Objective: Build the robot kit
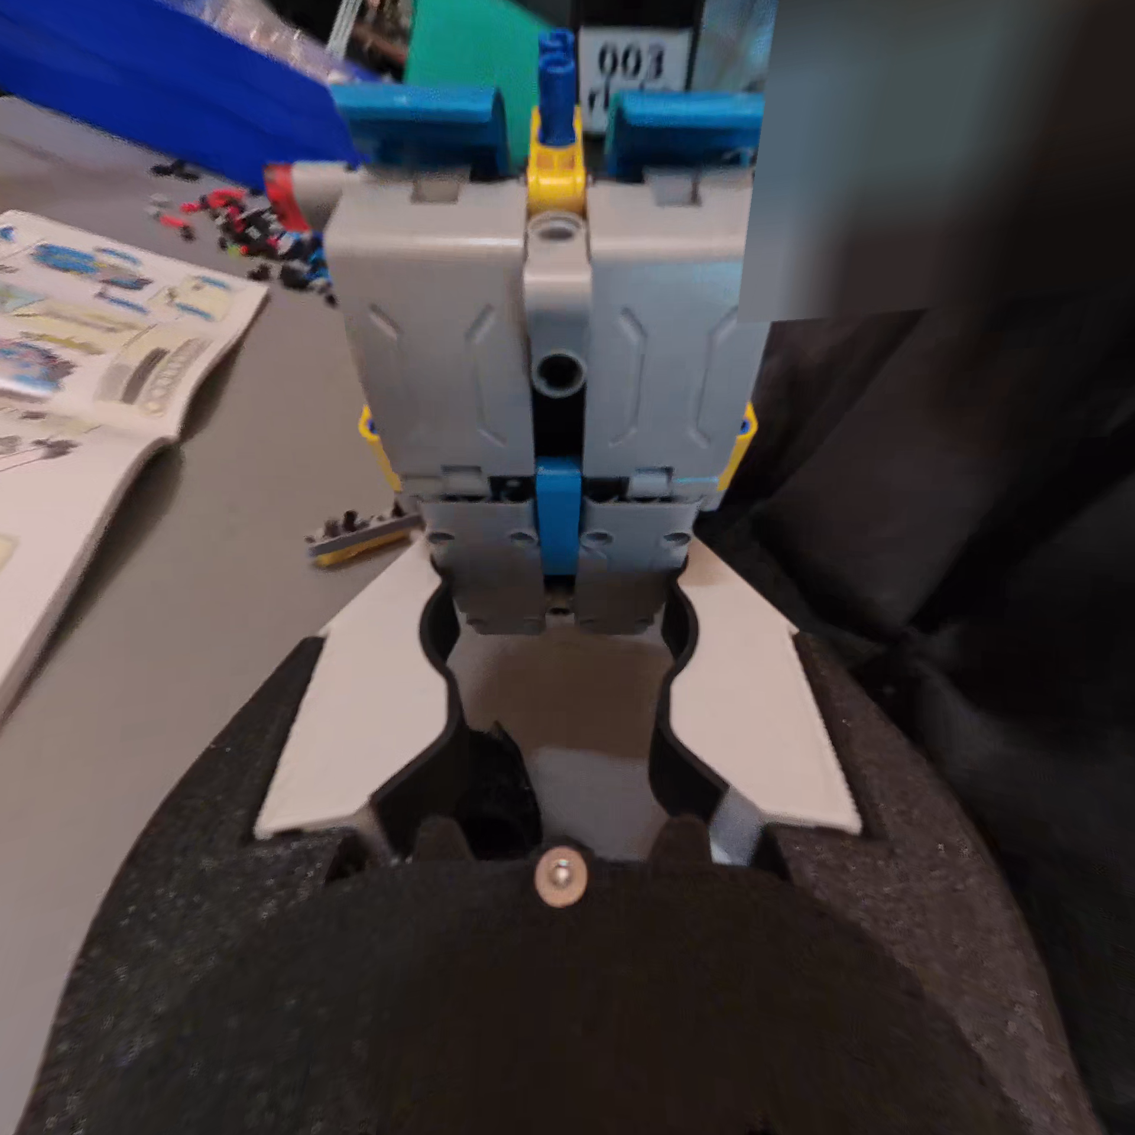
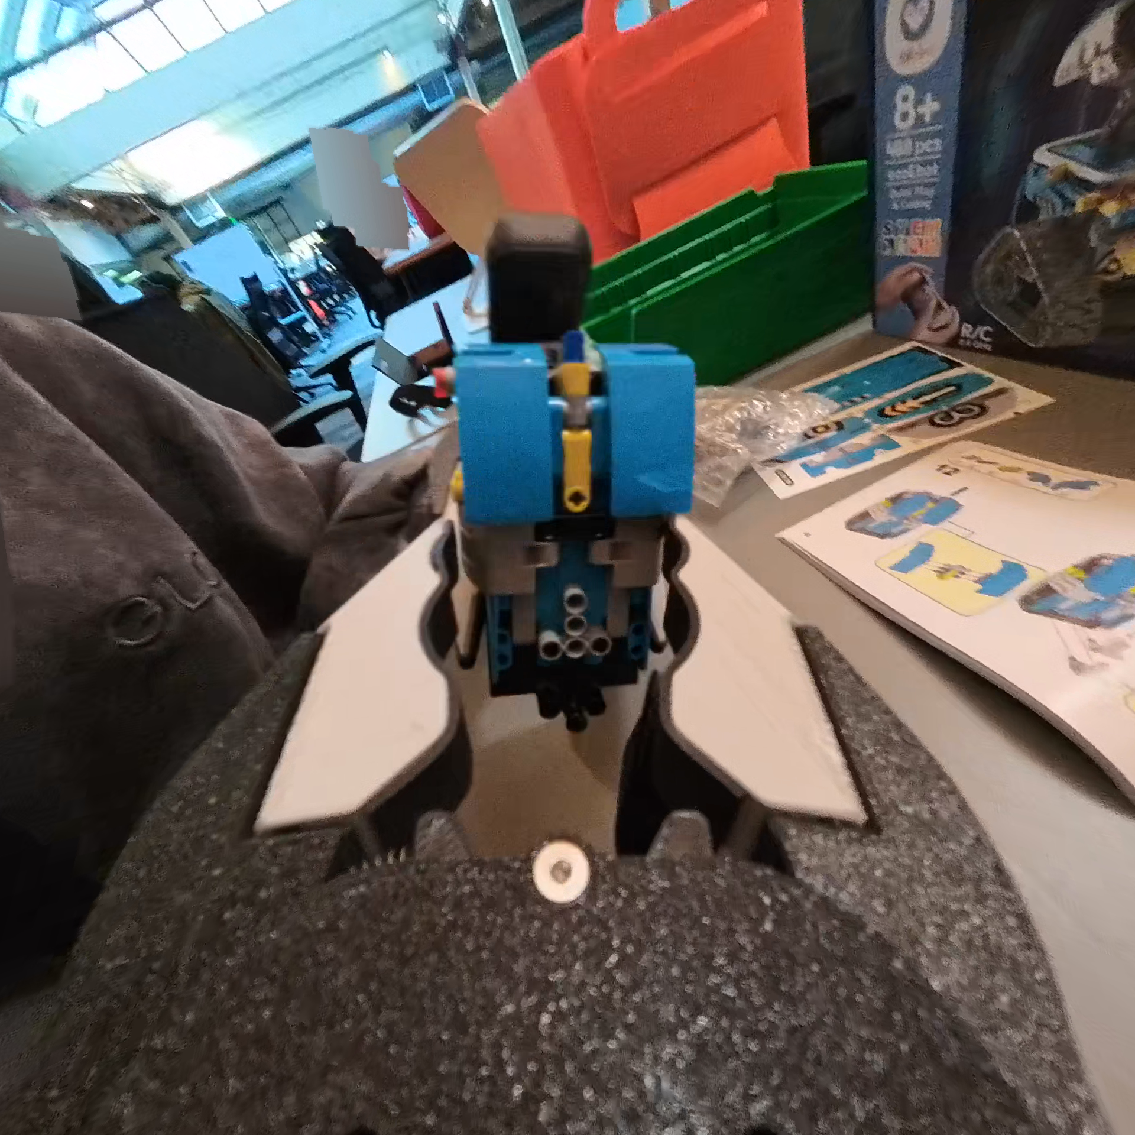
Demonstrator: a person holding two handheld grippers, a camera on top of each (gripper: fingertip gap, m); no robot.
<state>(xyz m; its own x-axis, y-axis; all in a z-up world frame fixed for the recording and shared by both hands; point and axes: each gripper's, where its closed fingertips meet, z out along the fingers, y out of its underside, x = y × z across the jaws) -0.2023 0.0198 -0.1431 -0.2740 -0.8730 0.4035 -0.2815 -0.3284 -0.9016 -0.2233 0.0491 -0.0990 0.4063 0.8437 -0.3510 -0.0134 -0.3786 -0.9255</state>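
My left gripper (image 1: 557, 605) is shut on the lower end of a toy-brick model (image 1: 467, 344). From here the model shows two grey panels, a blue centre strip, blue curved pieces and a yellow-and-blue pin at its far end. My right gripper (image 2: 556, 620) is shut on a brick model too (image 2: 510, 454), seen as two blue panels with a yellow centre bar and a blue-and-grey base with pin holes. A black rounded block (image 2: 537, 276) rises just behind it. I cannot tell whether both grippers hold the same model. Both models are held above the grey table (image 1: 202, 589).
An open instruction booklet (image 1: 92, 381) lies at left, with small loose brick parts (image 1: 258, 233) and a small grey-yellow piece (image 1: 362, 540) nearby. A blue bin (image 1: 153, 80) stands behind. In the right wrist view: booklet (image 2: 958, 571), sticker sheet (image 2: 897, 411), green bin (image 2: 737, 276), orange bag (image 2: 663, 123), toy box (image 2: 1007, 184), person's grey sleeve (image 2: 153, 522).
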